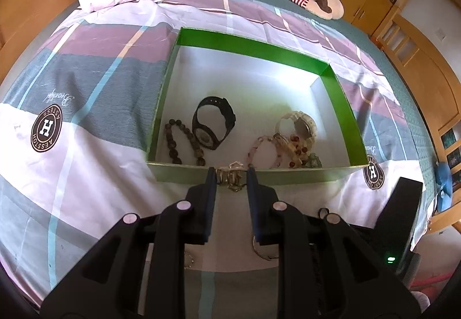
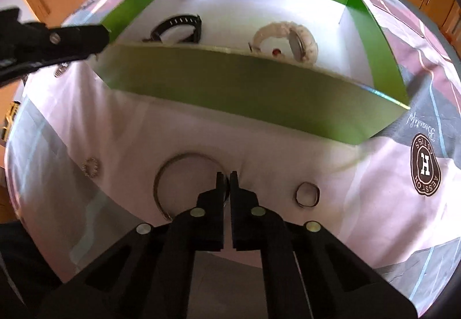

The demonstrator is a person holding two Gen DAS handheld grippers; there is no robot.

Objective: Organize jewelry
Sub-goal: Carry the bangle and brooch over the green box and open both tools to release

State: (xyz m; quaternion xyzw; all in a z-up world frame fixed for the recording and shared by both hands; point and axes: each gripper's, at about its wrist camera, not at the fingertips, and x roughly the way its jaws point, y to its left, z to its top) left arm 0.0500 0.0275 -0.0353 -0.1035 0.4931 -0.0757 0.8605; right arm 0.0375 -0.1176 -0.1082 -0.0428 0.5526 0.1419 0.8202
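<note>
Left wrist view: a pale link bracelet (image 1: 230,177) is clamped between the fingers of the left gripper (image 1: 231,174), above the near wall of the green box (image 1: 259,51). A black watch (image 1: 213,123), a white watch (image 1: 299,124) and bead bracelets (image 1: 184,143) are seen inside.

Right wrist view: the right gripper (image 2: 227,179) is closed tight at the thin bangle (image 2: 173,177) on the bedsheet (image 2: 360,203); whether the bangle is pinched cannot be told. A ring (image 2: 307,194) lies just beside.
</note>
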